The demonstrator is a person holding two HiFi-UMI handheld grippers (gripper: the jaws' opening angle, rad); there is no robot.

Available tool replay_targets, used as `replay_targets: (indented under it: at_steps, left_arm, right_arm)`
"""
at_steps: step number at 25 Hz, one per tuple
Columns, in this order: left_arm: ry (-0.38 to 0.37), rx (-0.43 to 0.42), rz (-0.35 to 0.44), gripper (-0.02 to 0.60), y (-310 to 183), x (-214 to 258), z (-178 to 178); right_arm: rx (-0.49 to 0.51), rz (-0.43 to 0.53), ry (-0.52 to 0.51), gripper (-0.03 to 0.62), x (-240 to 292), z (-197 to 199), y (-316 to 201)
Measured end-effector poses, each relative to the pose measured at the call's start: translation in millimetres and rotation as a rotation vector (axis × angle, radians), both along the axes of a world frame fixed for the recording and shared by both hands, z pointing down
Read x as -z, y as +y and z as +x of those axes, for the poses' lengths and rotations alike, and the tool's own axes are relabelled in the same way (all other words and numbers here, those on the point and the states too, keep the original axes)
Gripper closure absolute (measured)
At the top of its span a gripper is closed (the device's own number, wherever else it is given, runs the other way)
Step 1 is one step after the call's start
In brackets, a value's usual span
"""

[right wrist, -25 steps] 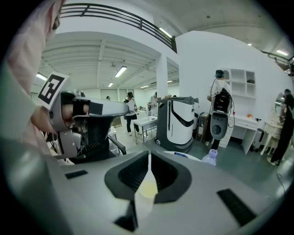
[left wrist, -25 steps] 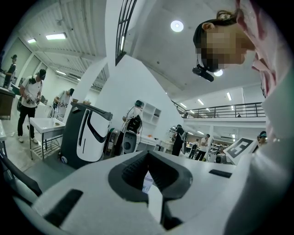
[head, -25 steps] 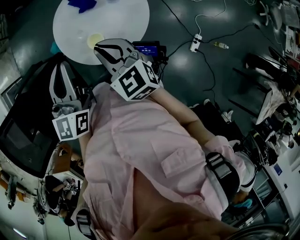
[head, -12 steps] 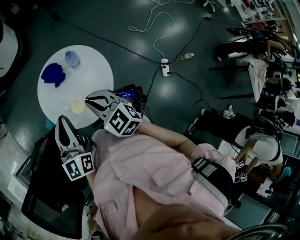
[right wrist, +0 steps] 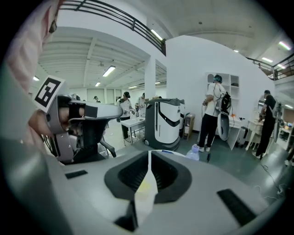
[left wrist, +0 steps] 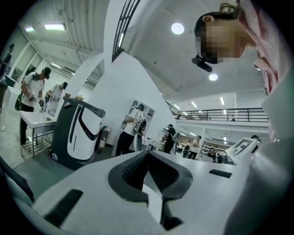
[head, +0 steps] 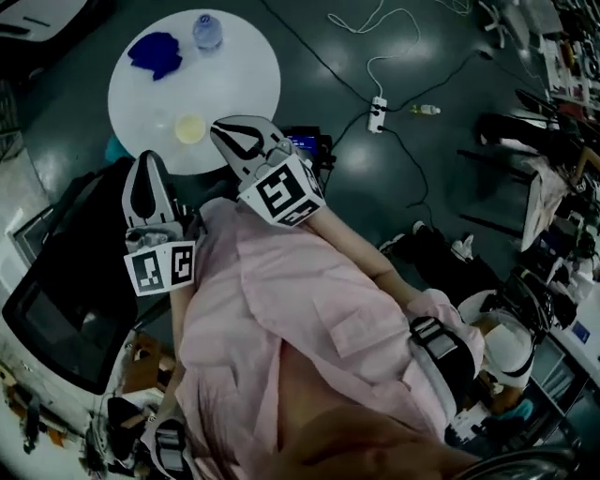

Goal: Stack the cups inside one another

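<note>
Both tongs were pressed together and held nothing. The left tongs (head: pixel 148 164) and the right tongs (head: pixel 221 127) were raised before the person's pink shirt (head: pixel 300 300), near the lower rim of the round desk (head: pixel 239 80) in the upper left of the frame. The yellow cup (head: pixel 190 128) stood close to that rim, so I judged a shut tip could knock it over or off. The blue cloth (head: pixel 156 52) and the bottle (head: pixel 207 28) kept to the far rim; the middle was bare.
</note>
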State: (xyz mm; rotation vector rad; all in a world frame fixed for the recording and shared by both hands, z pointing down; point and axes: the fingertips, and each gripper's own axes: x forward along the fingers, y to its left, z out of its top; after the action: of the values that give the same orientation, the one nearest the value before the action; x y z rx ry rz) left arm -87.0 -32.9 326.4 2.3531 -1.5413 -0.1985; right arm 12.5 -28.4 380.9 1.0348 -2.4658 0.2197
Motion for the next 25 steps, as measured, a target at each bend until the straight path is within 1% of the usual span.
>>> replay_targets:
  at_steps: [3,6,9,15,19,22,25]
  left_arm:
    - [-0.031,0.082,-0.025,0.566,11.4,-4.1,-21.8]
    - [-0.034,0.126,-0.038,0.566,18.5,-6.7,-37.1]
    - [-0.021,0.146,-0.046,0.566,22.2,-7.2,-46.9]
    - [-0.008,0.175,-0.056,0.566,28.0,-7.1,-54.9]
    - [-0.014,0.194,-0.064,0.566,29.8,-8.6,-59.8]
    - [-0.016,0.212,-0.065,0.566,28.6,-8.6,-62.6]
    - [-0.017,0.225,-0.069,0.566,27.2,-9.1,-65.6]
  right_arm:
    - [0.038,-0.04,-0.067,0.556,-8.0,-18.8,1.8]
    - [0.02,-0.083,-0.095,0.556,-15.2,-22.1,-3.0]
    - [0.003,-0.101,-0.076,0.556,-22.3,-23.7,-12.7]
    - [0.052,-0.172,-0.03,0.555,-52.2,-46.0,-25.0]
    - [0.089,-0.21,-0.009,0.554,-74.0,-63.5,-33.1]
    - [0.101,-0.24,0.008,0.551,-90.3,-68.8,-42.4]
    - [0.102,-0.291,0.031,0.499,-108.4,-69.1,-50.5]
